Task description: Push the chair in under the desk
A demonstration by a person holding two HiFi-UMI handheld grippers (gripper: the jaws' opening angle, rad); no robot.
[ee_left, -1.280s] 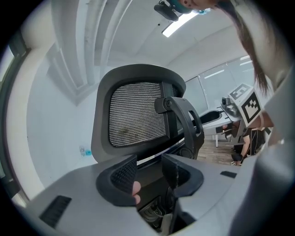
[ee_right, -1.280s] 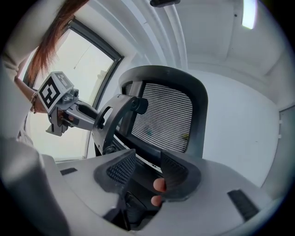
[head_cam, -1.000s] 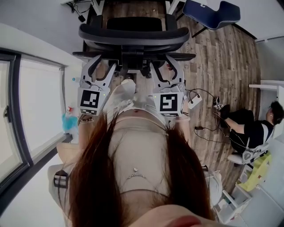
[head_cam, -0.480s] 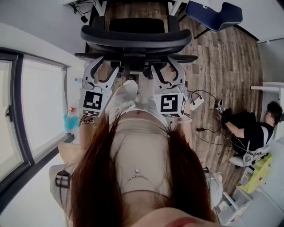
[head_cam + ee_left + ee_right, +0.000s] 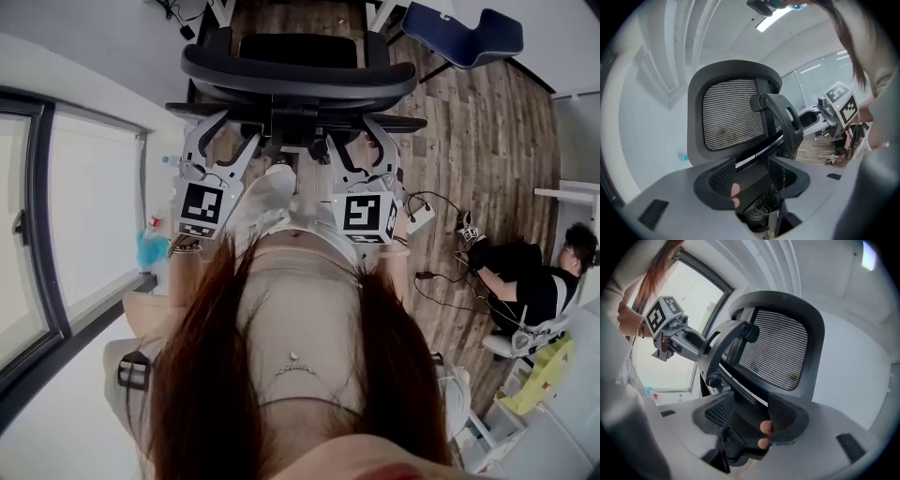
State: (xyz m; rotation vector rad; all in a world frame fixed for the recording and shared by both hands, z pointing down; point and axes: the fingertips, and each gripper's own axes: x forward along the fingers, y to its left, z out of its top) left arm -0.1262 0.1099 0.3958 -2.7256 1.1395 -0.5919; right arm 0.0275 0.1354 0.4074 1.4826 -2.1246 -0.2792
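The wooden floor (image 5: 487, 141) lay free to the right of the chair (image 5: 300, 80), while a white wall with a window (image 5: 94, 216) ran close on its left. The left gripper (image 5: 228, 134) and the right gripper (image 5: 354, 136) pointed almost level at the chair's back. Their fingers had just been opening and stood spread, with the dark frame between them but not pinched. The black mesh backrest faced the person

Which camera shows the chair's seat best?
The head view: from above, the seat shows as a dark pad beyond the backrest. Both gripper views look up from behind and show only the mesh backrest and its support bracket; the seat is hidden there.
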